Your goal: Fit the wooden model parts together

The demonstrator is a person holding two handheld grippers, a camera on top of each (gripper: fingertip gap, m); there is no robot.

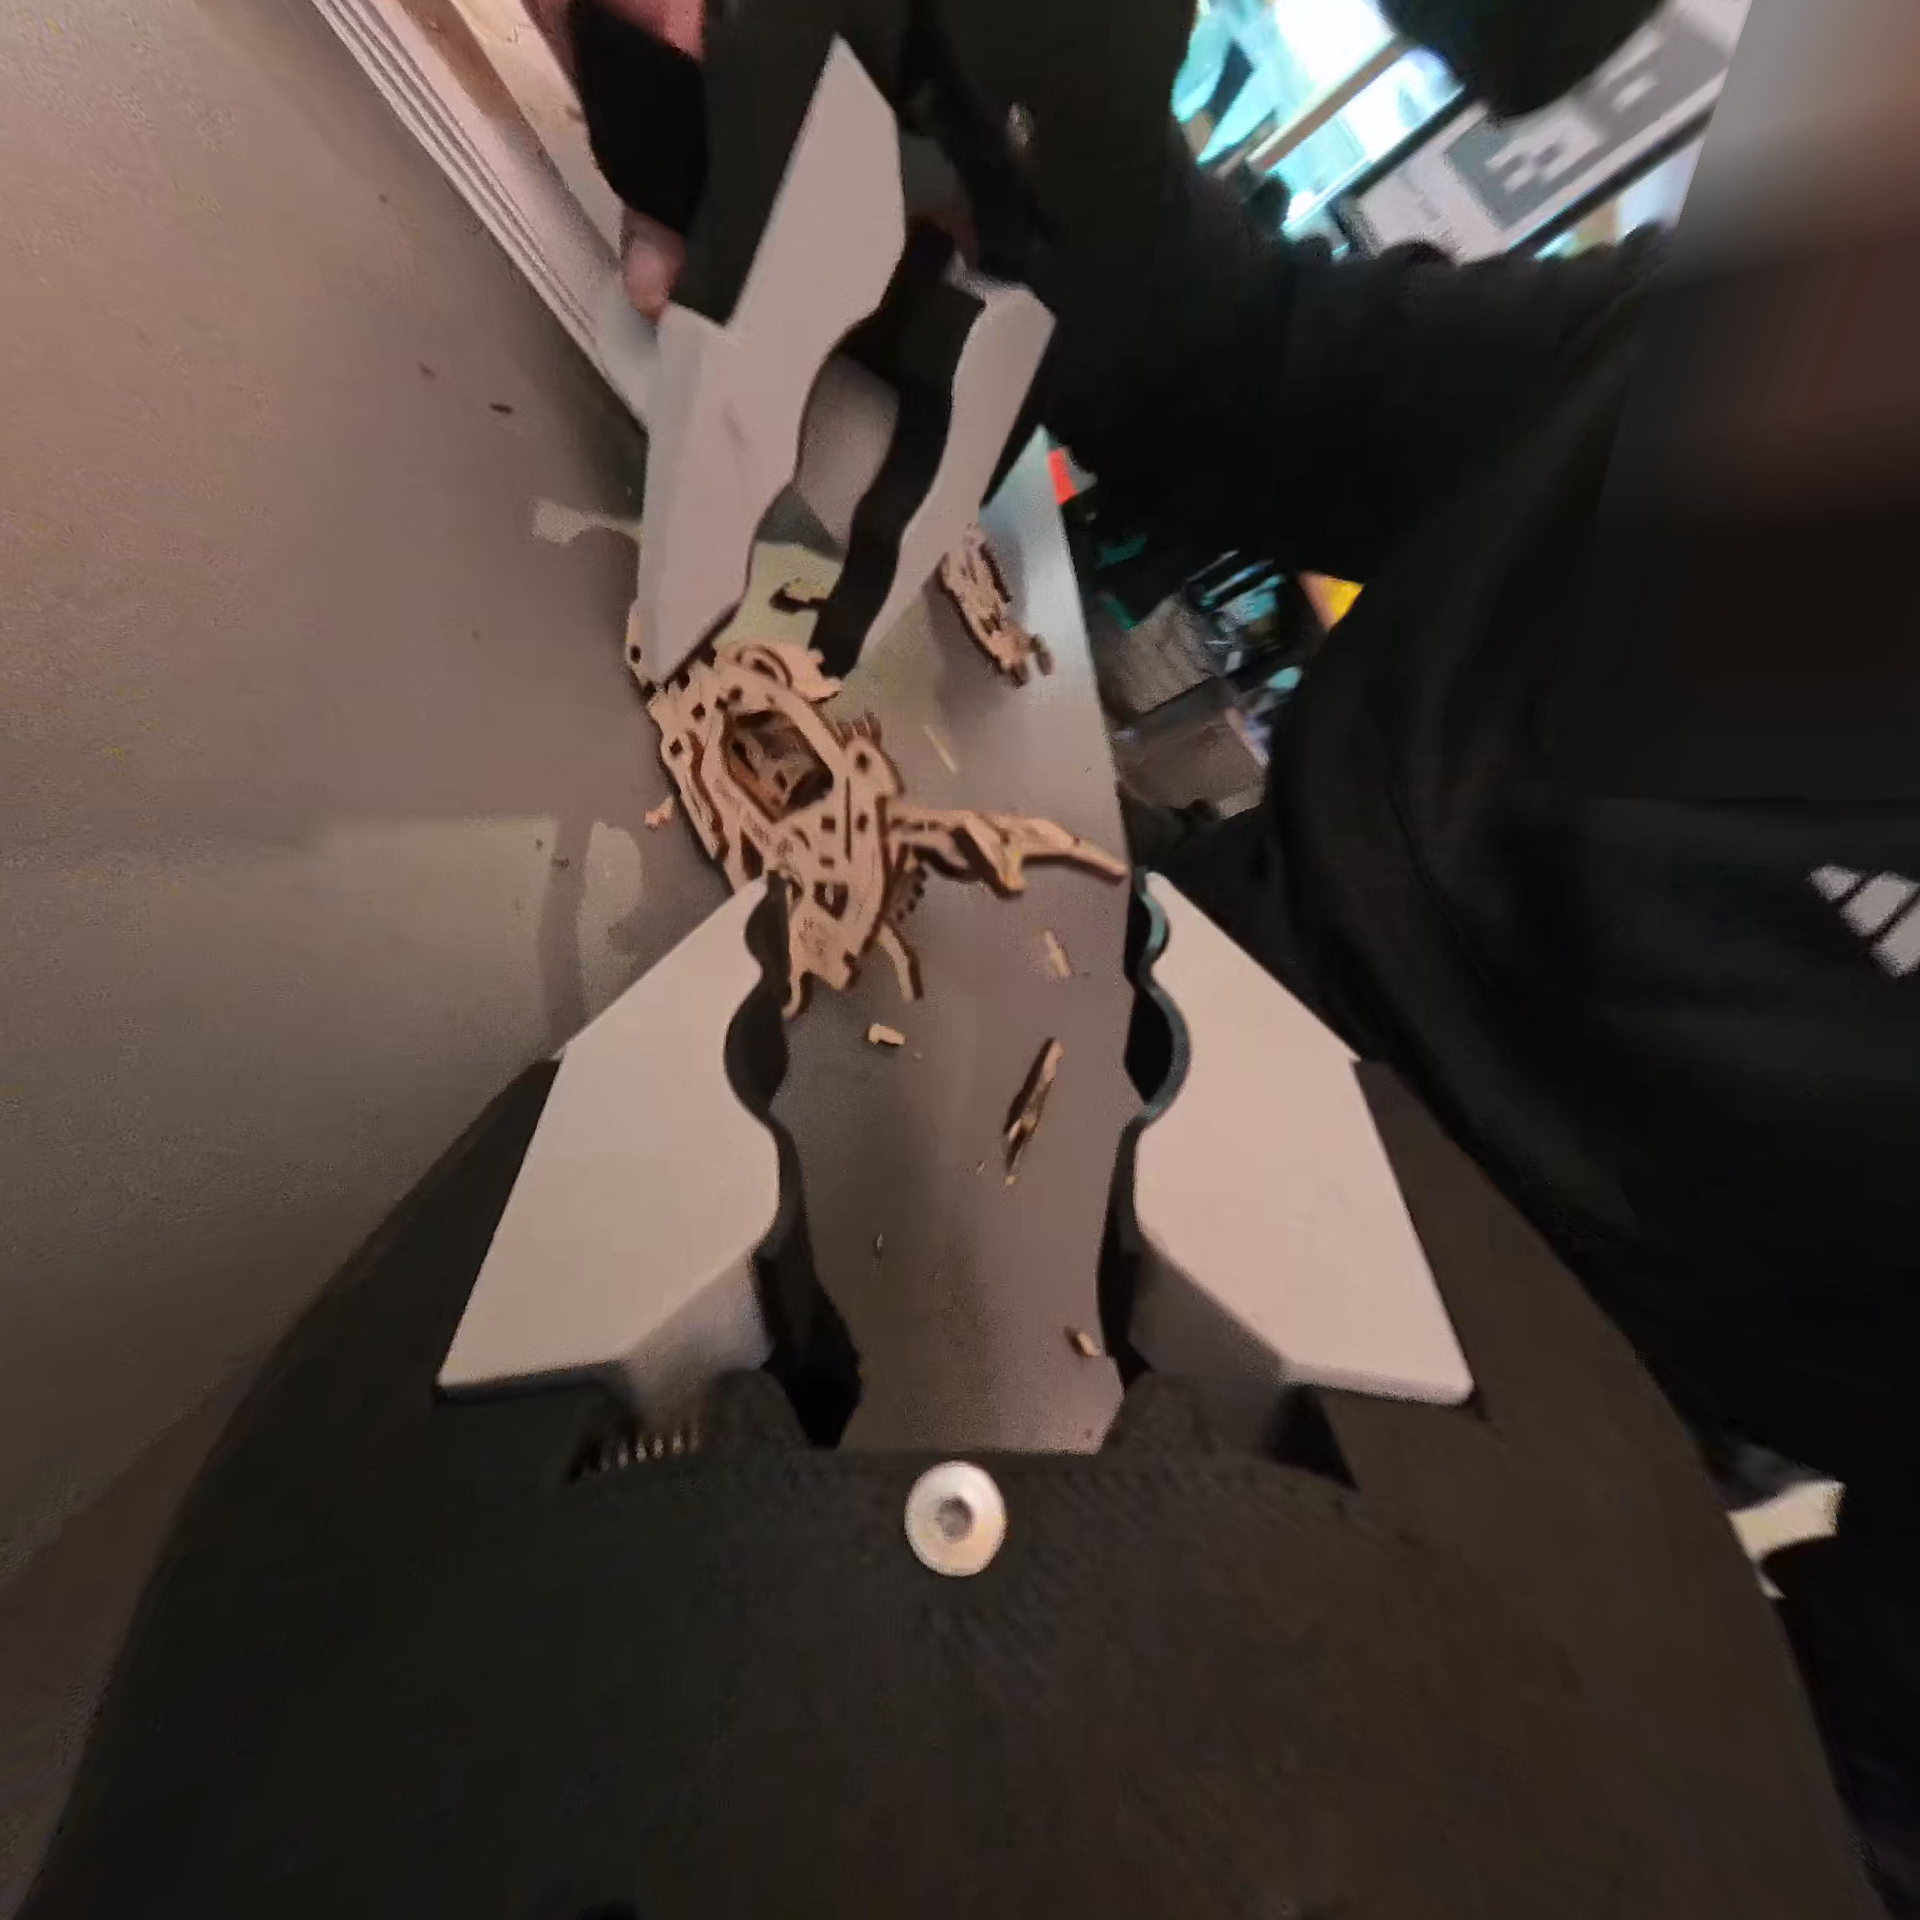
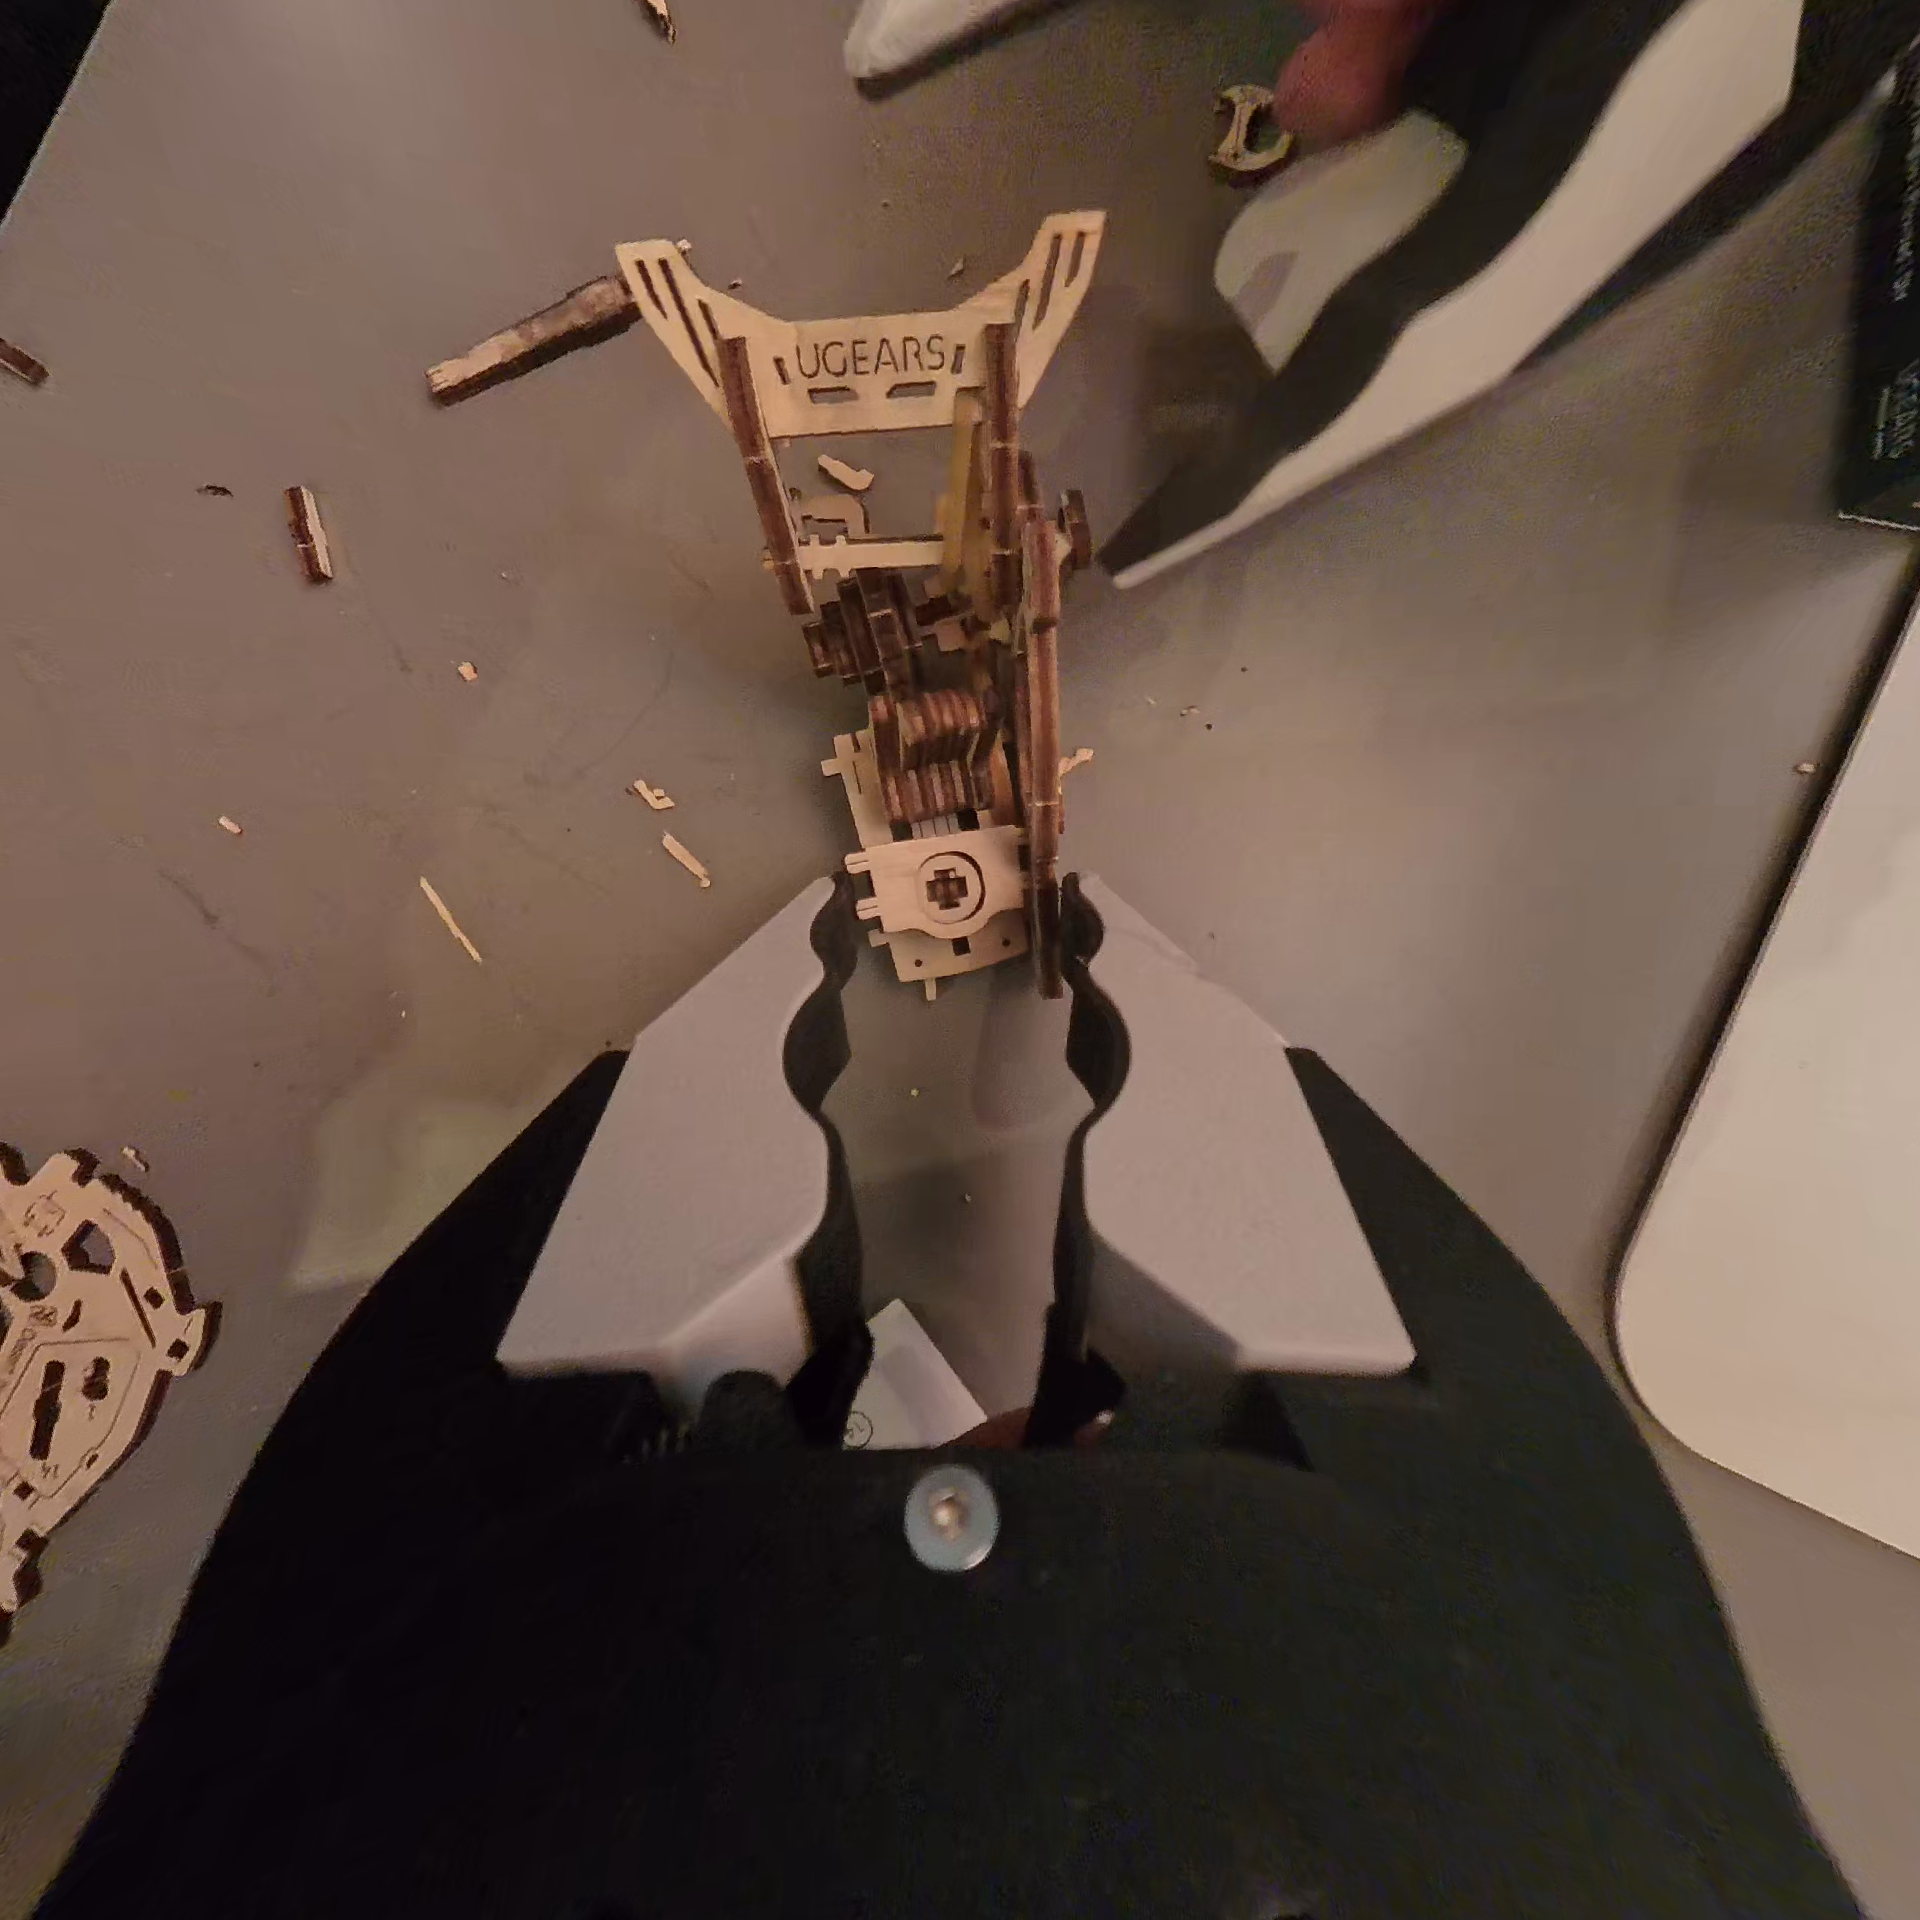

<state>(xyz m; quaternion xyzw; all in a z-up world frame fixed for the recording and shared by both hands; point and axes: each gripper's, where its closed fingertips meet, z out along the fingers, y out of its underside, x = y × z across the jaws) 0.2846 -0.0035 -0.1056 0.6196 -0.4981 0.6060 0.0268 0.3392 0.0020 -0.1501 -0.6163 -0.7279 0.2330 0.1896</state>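
Grey surface (image 2: 312, 644) is littered with wood scraps. Partly built wooden model (image 2: 925, 644) is clamped at its lower end between the tips of the right gripper (image 2: 956, 914), whose jaws are narrowed onto it; the model is held just over the surface. Left gripper (image 1: 951, 914) is seen wide open with nothing between its jaws, its left fingertip beside the model (image 1: 800, 790). A flat wooden sheet part (image 2: 73, 1340) lies at the left edge. A small curved wooden piece (image 2: 1247, 125) sits near the top.
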